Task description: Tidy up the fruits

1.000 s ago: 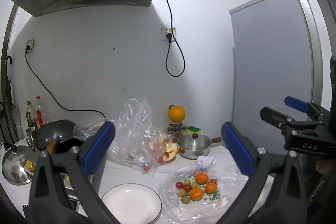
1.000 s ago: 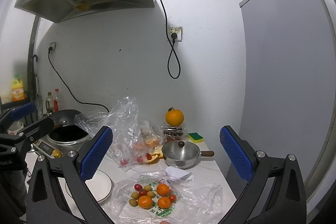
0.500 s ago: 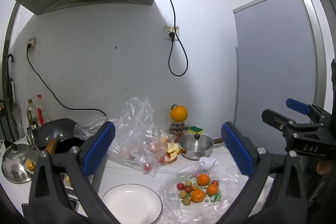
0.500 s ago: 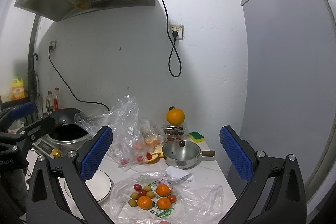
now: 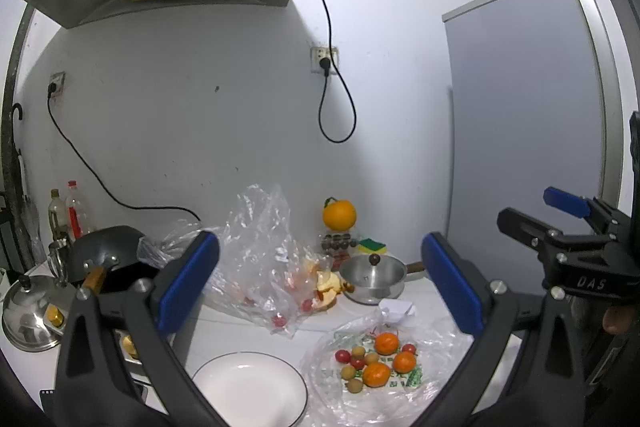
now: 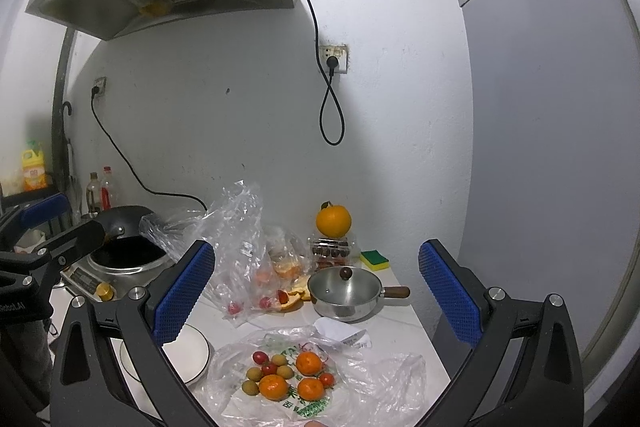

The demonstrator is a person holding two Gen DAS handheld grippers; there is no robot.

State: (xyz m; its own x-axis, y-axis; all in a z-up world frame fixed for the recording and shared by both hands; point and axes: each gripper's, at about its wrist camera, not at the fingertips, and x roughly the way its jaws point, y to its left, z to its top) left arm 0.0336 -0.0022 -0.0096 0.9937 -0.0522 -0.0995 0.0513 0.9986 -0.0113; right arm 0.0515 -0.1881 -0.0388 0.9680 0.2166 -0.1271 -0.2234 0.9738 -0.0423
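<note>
White counter runs under a range hood. Through my left wrist camera, the left gripper point(image 5: 320, 287) hangs spread wide and empty; below it sits the white plate point(image 5: 250, 387), tangerines point(image 5: 387, 343) just right on a flattened plastic bag point(image 5: 432, 383). Nothing is sorted yet, I judge; next comes descending onto one fruit. My right wrist camera, right gripper point(image 6: 316, 291) equally agape, adds a yellow detergent bottle point(image 6: 34, 173).

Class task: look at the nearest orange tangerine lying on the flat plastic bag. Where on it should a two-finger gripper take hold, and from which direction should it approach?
Grip the tangerine across its widest middle, coming straight down from above. It is round and sits low on the plastic bag, with small yellow-green fruits close on its left and another tangerine on its right, so a sideways approach would probably knock them. The right gripper is open wide enough.
</note>
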